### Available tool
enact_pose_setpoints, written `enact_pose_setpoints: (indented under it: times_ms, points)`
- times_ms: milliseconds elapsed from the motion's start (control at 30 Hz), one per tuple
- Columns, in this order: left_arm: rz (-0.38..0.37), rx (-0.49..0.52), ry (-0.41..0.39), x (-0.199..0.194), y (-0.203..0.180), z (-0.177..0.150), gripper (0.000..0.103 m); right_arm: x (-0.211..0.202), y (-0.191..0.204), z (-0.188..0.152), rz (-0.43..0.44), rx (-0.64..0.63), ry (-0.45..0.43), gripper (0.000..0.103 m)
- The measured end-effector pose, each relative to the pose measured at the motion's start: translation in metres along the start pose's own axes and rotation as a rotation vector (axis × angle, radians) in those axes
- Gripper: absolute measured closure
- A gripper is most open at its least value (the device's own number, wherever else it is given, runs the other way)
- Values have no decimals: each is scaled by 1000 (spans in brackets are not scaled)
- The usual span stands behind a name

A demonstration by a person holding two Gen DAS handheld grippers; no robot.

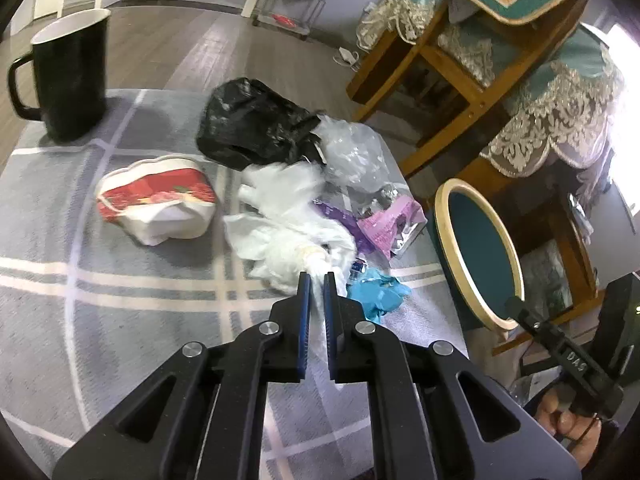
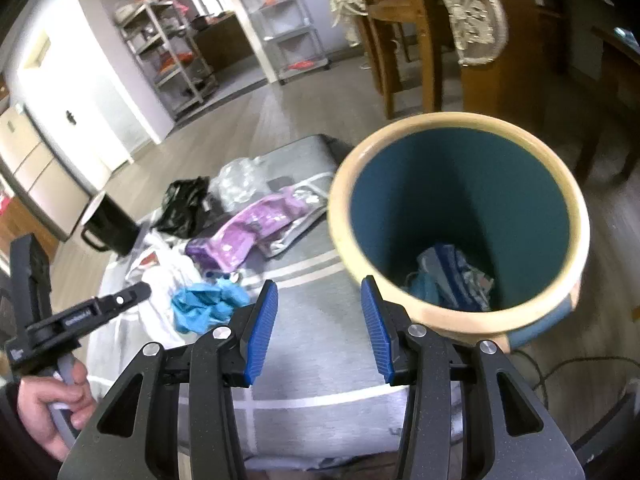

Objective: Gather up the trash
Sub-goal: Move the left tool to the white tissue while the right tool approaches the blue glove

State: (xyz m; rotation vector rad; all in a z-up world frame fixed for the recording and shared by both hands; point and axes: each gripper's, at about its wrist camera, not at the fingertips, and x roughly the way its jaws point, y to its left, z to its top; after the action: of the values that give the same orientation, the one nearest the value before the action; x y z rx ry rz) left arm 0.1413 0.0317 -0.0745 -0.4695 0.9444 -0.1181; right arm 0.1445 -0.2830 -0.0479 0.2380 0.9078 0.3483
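A: Item one, tools. How are they sitting?

B: The left gripper is clenching a twisted tail of the white plastic wrap, the thin film pinched between its blue ribbed pads. The right gripper is standing half parted over the cloth with nothing between its pads.

A: Item two, the landmark?

B: The bin, a round tub with a cream rim and teal inside, is standing off the table's edge just beyond the right gripper's right finger. Some crumpled blue-and-white paper scraps are lying in its bottom.

A: Item three, the trash relative to the bin?

B: All of it is lying on the grey plaid tablecloth. Nearest the bin is the blue glove, soft and bunched, lying just beside the left gripper's tip. The white wrap is touching it on the side away from the bin. Behind the glove, a purple foil pouch is lying torn open, showing a silvery lining. Further back, a clear crinkled plastic bag is resting against a glossy black plastic bag.

A: Anything well apart from the bin?

B: A crushed paper cup, white with a red print, is lying on its side beyond the white wrap. A tall black mug, white inside, is standing upright at the far corner.
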Motion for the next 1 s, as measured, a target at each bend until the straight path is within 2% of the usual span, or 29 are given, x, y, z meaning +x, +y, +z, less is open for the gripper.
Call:
enact_pose_setpoints:
  times_ms: [167,267,433,633,1000]
  points:
    - [2,-18,-19,-16,9,-3,97,9,19,-2,33,-51,29,58]
    - [5,-24,-28,-23,13,-4,97,19,32,-5,55,-88,52,52]
    - [29,-20,-16,-28,20,-10,97,39,54,-9,92,-131,92,50]
    - [62,1,9,-26,23,-16,97,61,69,-6,151,-120,129,43]
    - [94,-27,65,-15,39,-26,97,92,82,-9,175,-126,176,45]
